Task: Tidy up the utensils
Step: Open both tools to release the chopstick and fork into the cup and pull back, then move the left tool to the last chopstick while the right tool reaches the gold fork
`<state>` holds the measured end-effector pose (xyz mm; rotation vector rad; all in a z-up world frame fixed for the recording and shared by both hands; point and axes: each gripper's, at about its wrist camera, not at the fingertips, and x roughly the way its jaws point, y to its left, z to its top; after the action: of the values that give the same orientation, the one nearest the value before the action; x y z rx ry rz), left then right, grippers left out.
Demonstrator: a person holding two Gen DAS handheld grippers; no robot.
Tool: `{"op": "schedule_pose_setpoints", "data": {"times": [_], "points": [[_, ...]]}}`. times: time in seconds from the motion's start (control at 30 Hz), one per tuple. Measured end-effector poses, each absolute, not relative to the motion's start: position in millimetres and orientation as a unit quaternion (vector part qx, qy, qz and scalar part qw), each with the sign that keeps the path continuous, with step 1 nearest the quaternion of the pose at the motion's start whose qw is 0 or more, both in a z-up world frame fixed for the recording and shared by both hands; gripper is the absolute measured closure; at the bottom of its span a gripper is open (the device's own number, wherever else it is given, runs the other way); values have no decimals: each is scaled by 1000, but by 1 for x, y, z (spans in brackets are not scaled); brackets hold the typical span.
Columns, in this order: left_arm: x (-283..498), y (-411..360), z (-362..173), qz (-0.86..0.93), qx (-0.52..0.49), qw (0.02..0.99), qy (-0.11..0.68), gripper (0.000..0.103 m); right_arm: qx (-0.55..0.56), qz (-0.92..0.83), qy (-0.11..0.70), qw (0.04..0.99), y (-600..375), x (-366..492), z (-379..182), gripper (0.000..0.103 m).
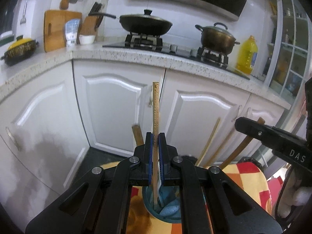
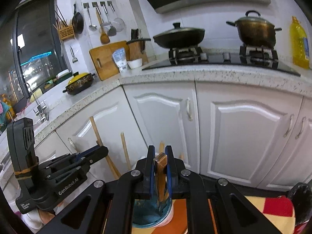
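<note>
1. So, at this moment my left tool [image 1: 155, 146] was pinching a single thin bamboo chopstick [image 1: 155, 105], its blue pads pressed against both sides of the stick. The stick stood nearly upright, its lower end already reaching down into the blue holder cup [image 1: 167, 212] directly below.
2. My right tool [image 2: 160, 161] was clamped on the squared wooden handle of another utensil [image 2: 161, 172], which I took for a spatula or spoon; its working end was hidden, so I could not name it for certain. That handle also pointed down into the same cup [image 2: 152, 217], seen from this side with a white outer wall.
3. The cup sat on a tabletop covered with a checked orange, yellow and red cloth [image 1: 245, 177].
4. Already standing in or beside the cup were several long wooden handles [image 2: 124, 150]; in the left view more sticks [image 1: 209, 140] leaned just past the cup. Whether all of them sat inside it, I could not tell.
5. I judged the job well advanced: some pieces seemed gathered upright, two more were at the mouth of the cup.
6. What remained, as I read it, was to let both pieces go inside. No loose utensils showed on the cloth, though much of it was hidden.
</note>
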<state>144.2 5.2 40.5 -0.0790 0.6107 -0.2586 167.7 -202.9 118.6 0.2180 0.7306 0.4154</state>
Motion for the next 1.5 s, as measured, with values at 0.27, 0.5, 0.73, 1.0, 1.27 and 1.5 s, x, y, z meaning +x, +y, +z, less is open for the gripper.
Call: {"op": "schedule_pose_setpoints", "data": {"times": [0.27,0.5,0.73,1.0,1.27,1.5], "points": [[139,2,12,-126,-41,933,335,99,113,214,398,885,-194,171,86,93],[135,4,10,-131,-50,925,353,95,151,217,389,882,-210,161,95,66],[120,9,20,-137,-64,926,347,69,167,212,387,882,-224,140,102,66],[91,1,31,-142,-46,930,337,53,173,203,381,885,-238,106,111,66],[64,-13,35,-153,-21,931,331,51,173,179,398,883,-255,73,101,65],[42,-26,32,-175,-12,925,336,51,176,142,426,876,-288,44,74,65]]}}
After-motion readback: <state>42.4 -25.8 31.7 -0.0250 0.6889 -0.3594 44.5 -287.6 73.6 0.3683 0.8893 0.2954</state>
